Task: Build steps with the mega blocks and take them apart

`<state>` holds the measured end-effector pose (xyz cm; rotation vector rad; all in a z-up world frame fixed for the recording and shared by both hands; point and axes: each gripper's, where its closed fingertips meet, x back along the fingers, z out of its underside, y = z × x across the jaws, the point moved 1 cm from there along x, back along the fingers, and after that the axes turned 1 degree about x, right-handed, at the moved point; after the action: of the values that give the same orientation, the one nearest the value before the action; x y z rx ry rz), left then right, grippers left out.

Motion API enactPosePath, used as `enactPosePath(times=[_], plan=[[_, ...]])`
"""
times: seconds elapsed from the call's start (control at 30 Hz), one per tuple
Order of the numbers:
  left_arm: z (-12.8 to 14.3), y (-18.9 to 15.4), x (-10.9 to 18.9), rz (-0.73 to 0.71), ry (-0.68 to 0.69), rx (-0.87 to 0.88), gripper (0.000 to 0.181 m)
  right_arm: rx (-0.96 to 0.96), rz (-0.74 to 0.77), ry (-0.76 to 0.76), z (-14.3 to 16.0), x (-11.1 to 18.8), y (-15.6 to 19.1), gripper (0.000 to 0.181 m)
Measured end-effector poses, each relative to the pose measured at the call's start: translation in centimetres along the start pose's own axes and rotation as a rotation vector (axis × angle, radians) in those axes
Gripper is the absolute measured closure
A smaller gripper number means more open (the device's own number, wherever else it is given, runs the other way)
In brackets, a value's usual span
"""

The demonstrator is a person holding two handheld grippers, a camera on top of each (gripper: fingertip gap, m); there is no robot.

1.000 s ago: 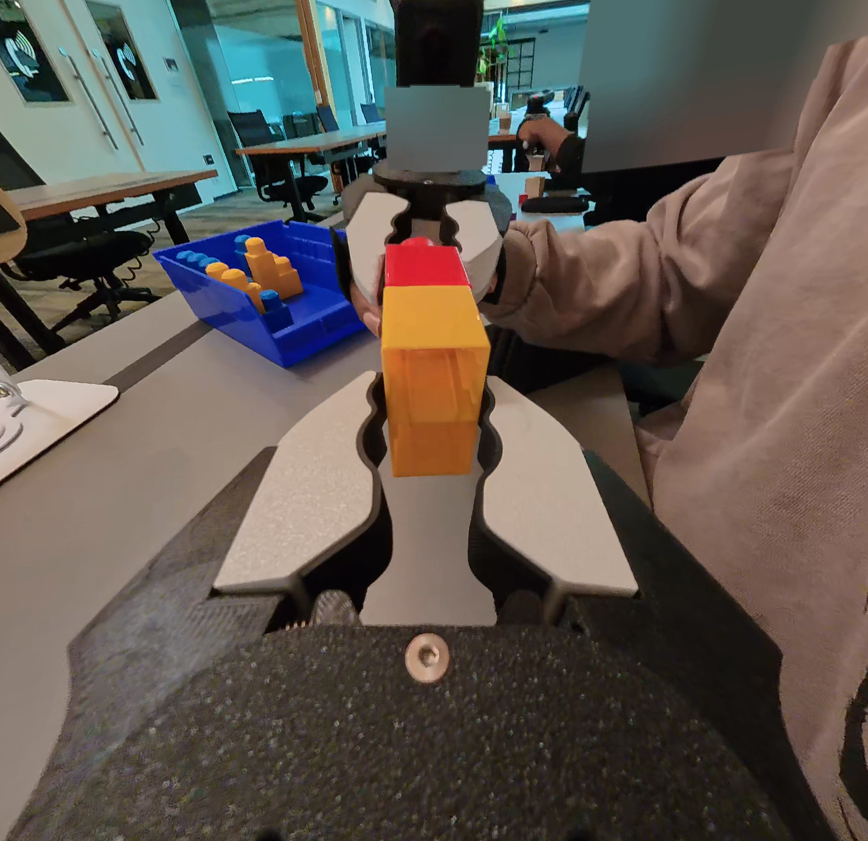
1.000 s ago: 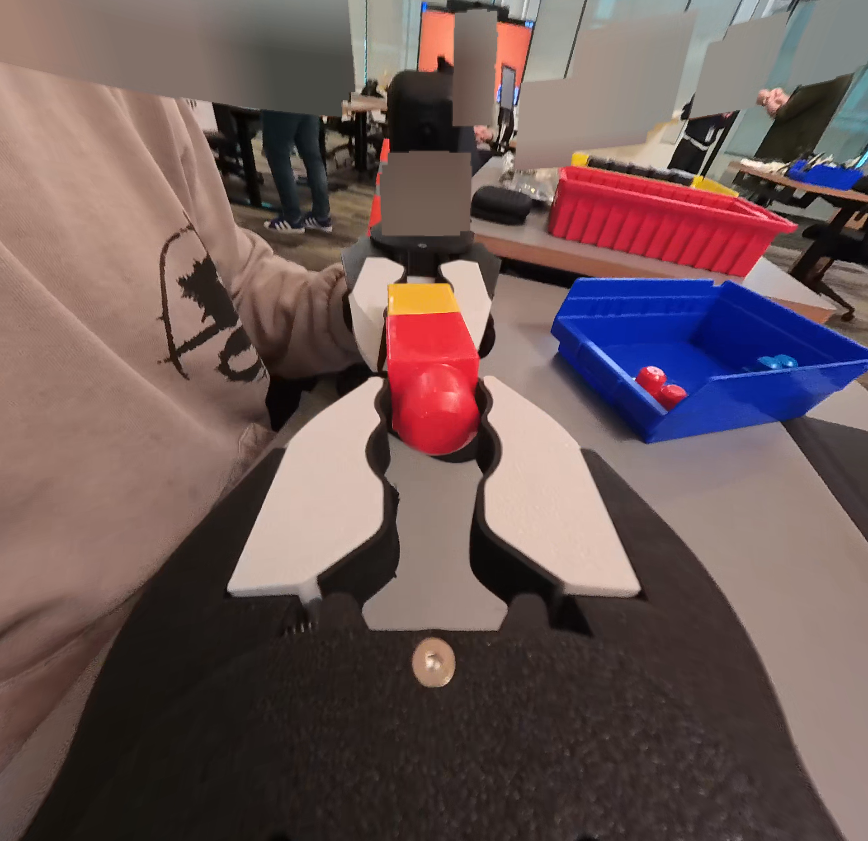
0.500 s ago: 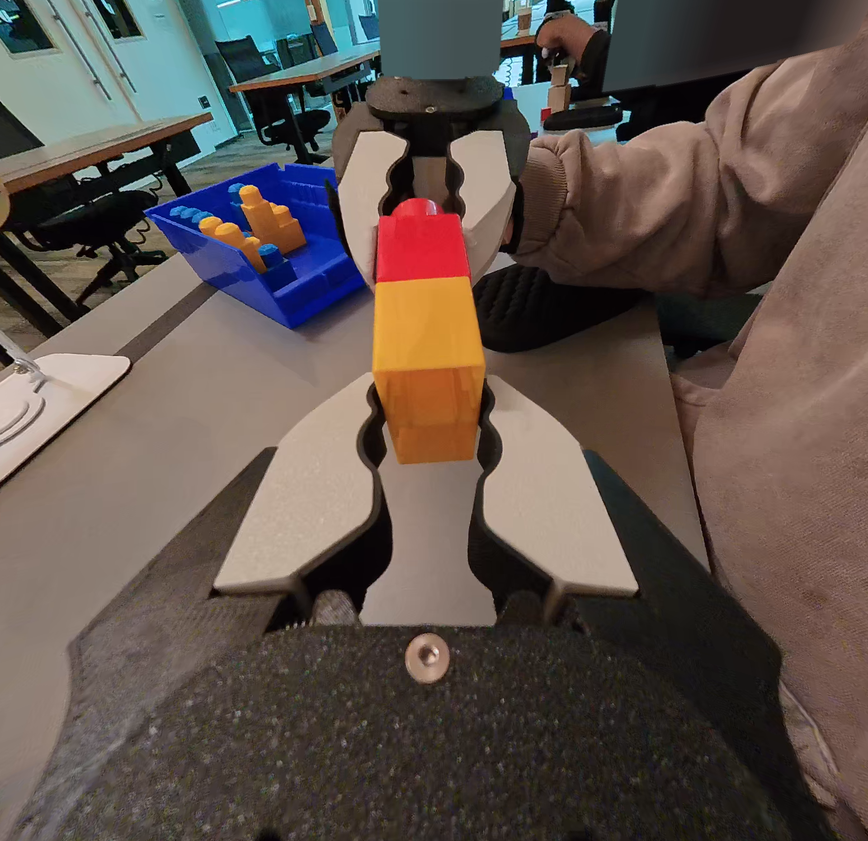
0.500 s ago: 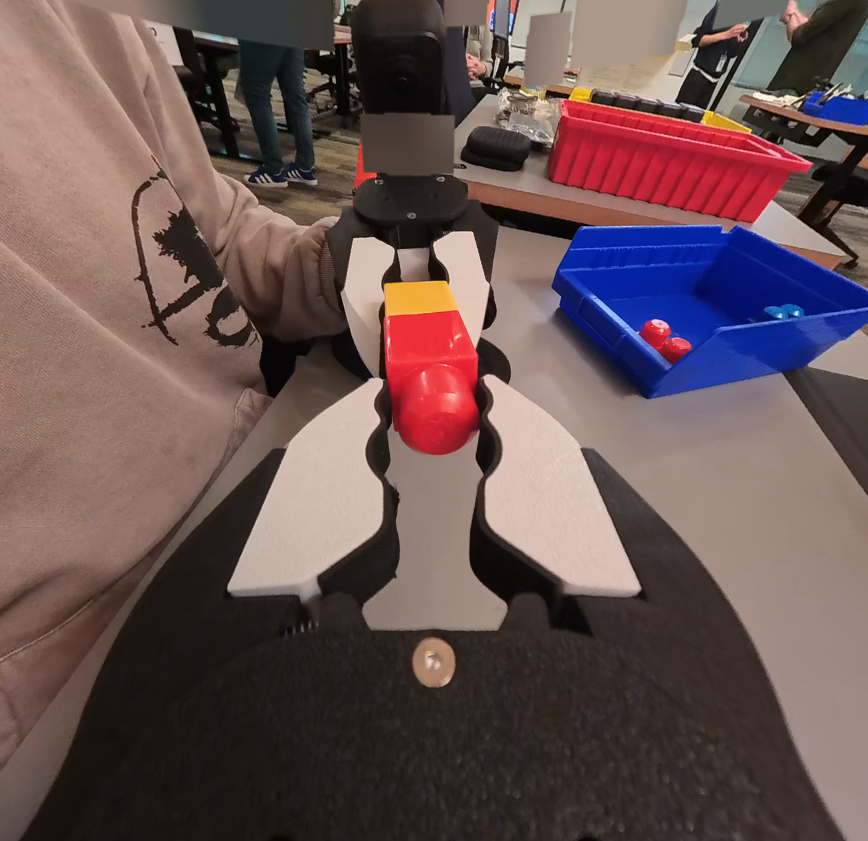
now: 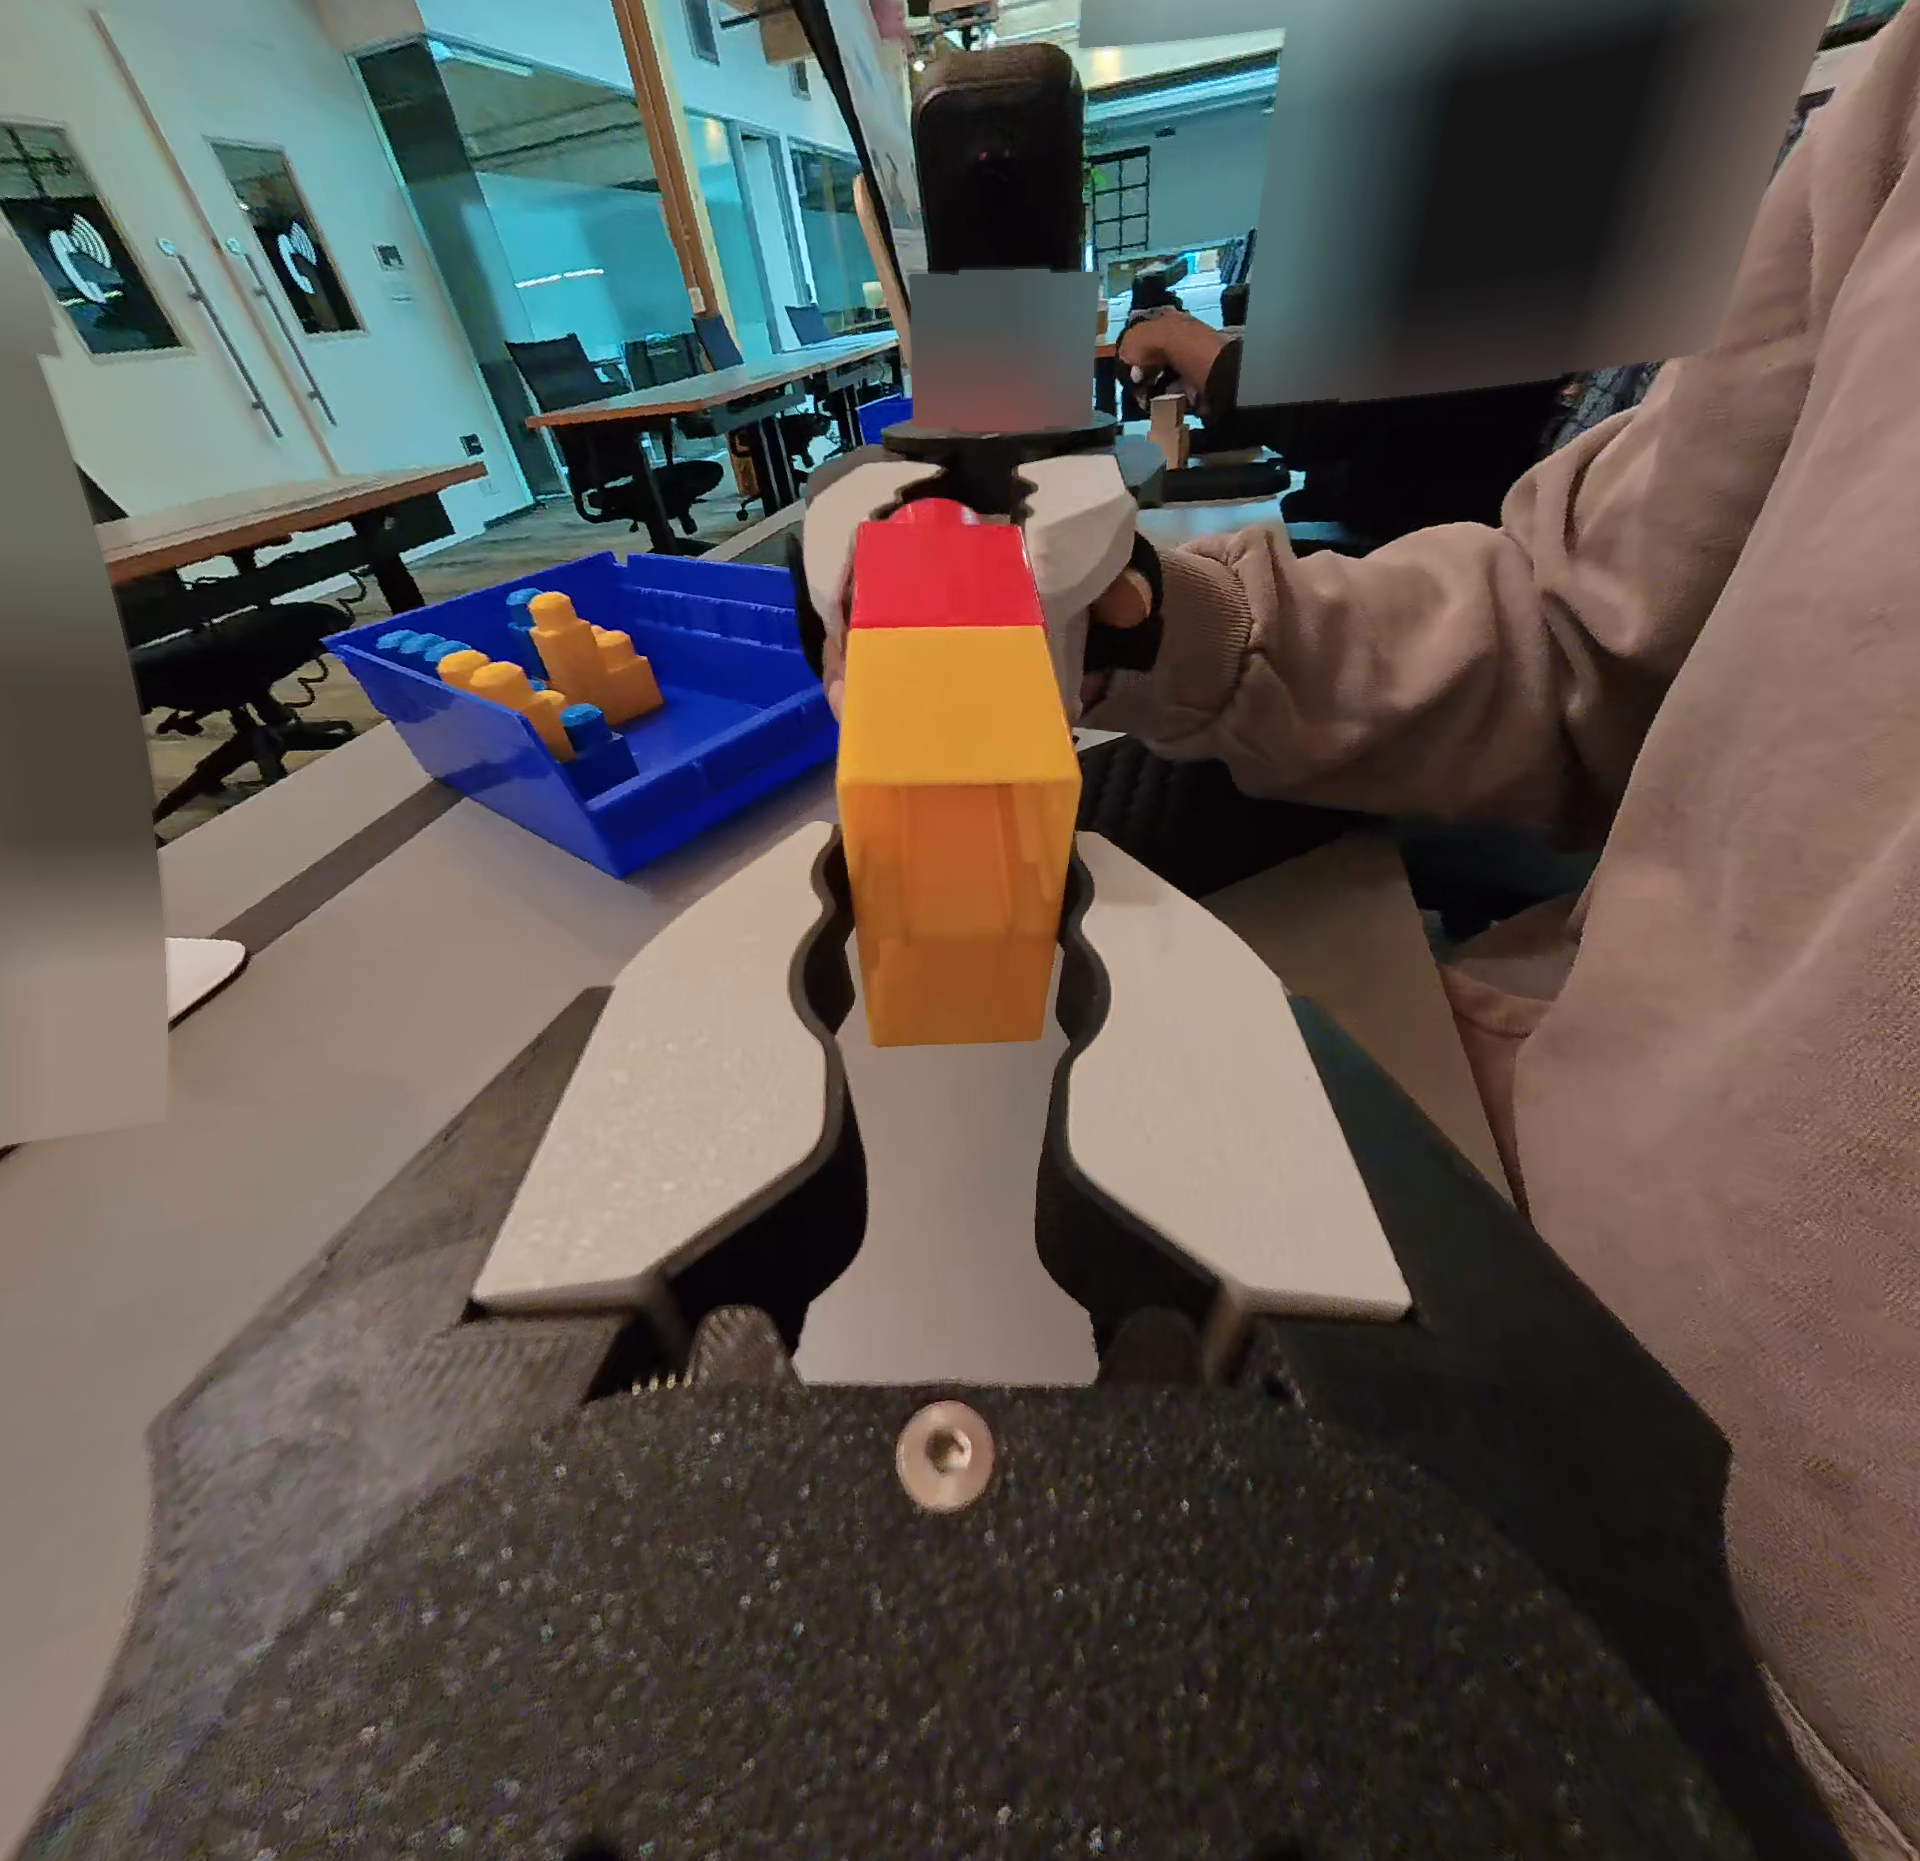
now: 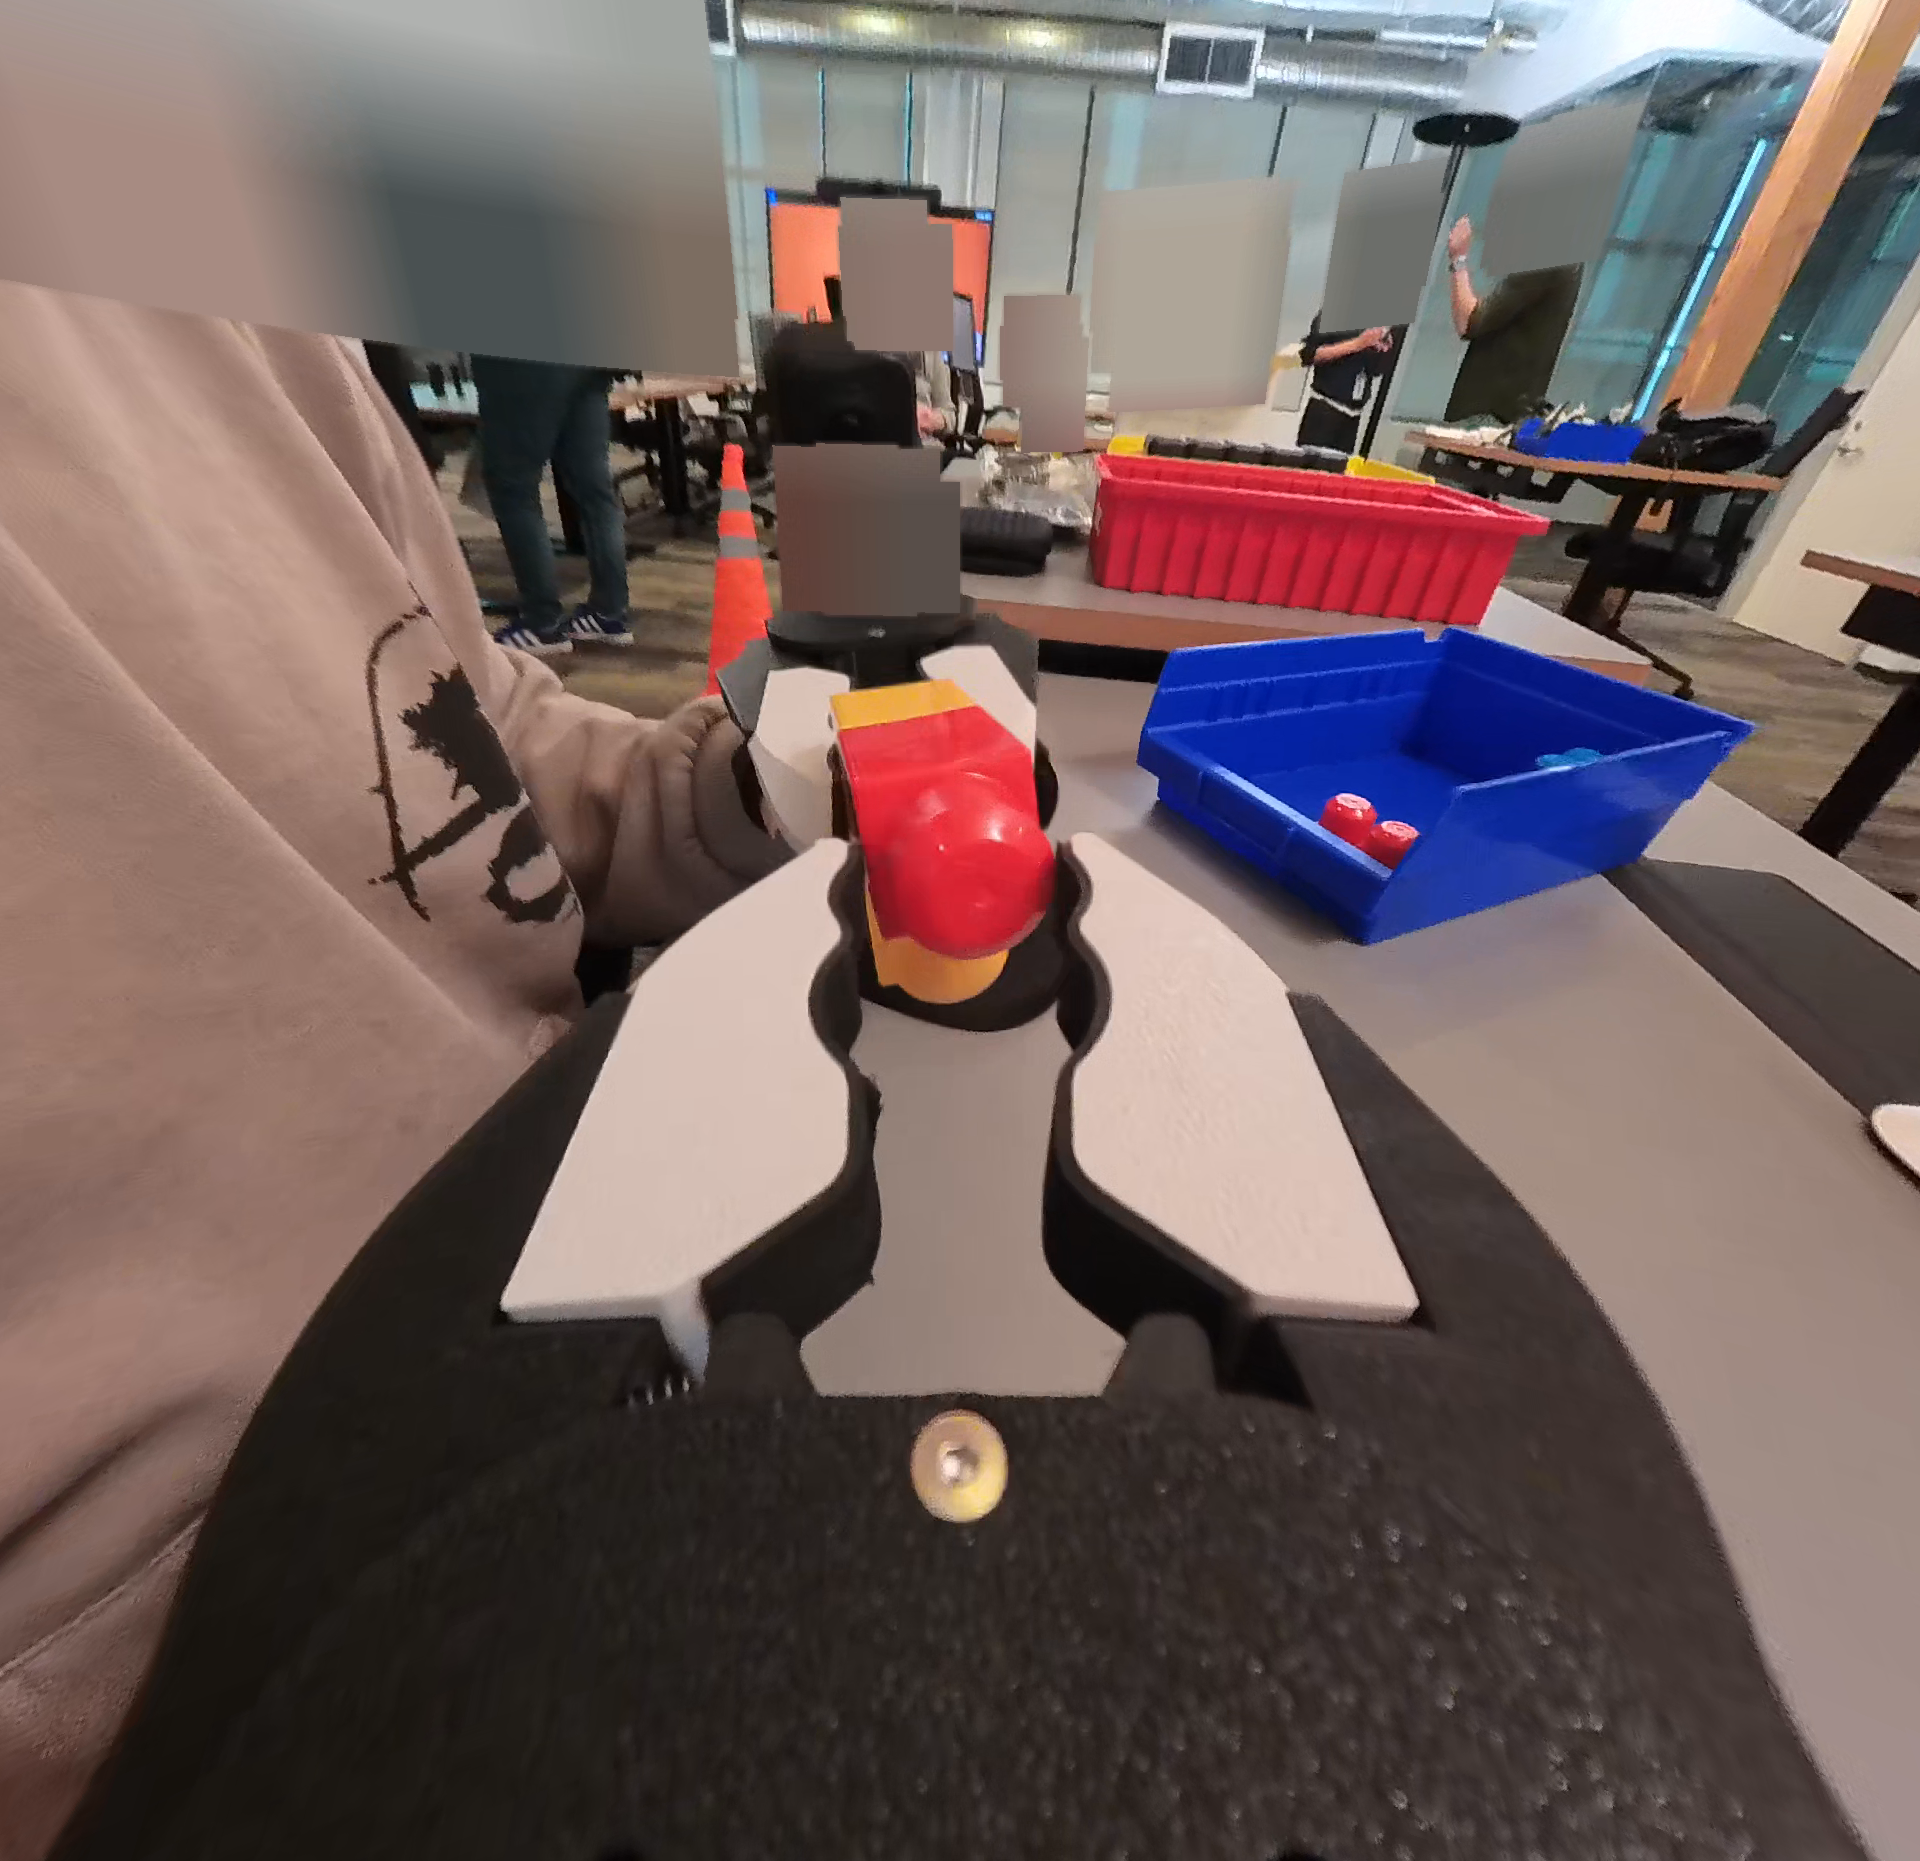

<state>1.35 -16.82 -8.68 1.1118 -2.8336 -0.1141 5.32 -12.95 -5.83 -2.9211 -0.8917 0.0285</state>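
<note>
Currently my left gripper (image 5: 951,876) clamps one yellow block (image 5: 951,772); my right gripper (image 6: 961,871) clamps one red block (image 6: 935,772). Both blocks are joined end to end above the worktop (image 5: 416,980). Two blue bins (image 5: 665,772) (image 6: 1455,772) hold spare blocks.

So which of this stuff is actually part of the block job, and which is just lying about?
Job:
yellow block
red block
left tool
right tool
blue bin of blocks

Lying about:
red crate
orange cone
office chairs
</note>
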Motion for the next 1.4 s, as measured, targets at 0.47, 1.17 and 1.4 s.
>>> enactPosePath(times=[0.47,1.17,1.4], plan=[[2.2,2.1,-0.8,-0.108,0.015,0.083,0.152,0.060,0.130,0.446,-1.5,5.9,-4.5,0.150],[2.3,8.1,3.7,-0.497,-0.111,0.115,0.181,-0.281,0.597,1.183,12.4,32.0,-29.7,0.150],[2.8,8.3,3.3,-0.480,-0.092,0.141,0.181,-0.272,0.592,1.199,12.6,32.1,-30.2,0.149]])
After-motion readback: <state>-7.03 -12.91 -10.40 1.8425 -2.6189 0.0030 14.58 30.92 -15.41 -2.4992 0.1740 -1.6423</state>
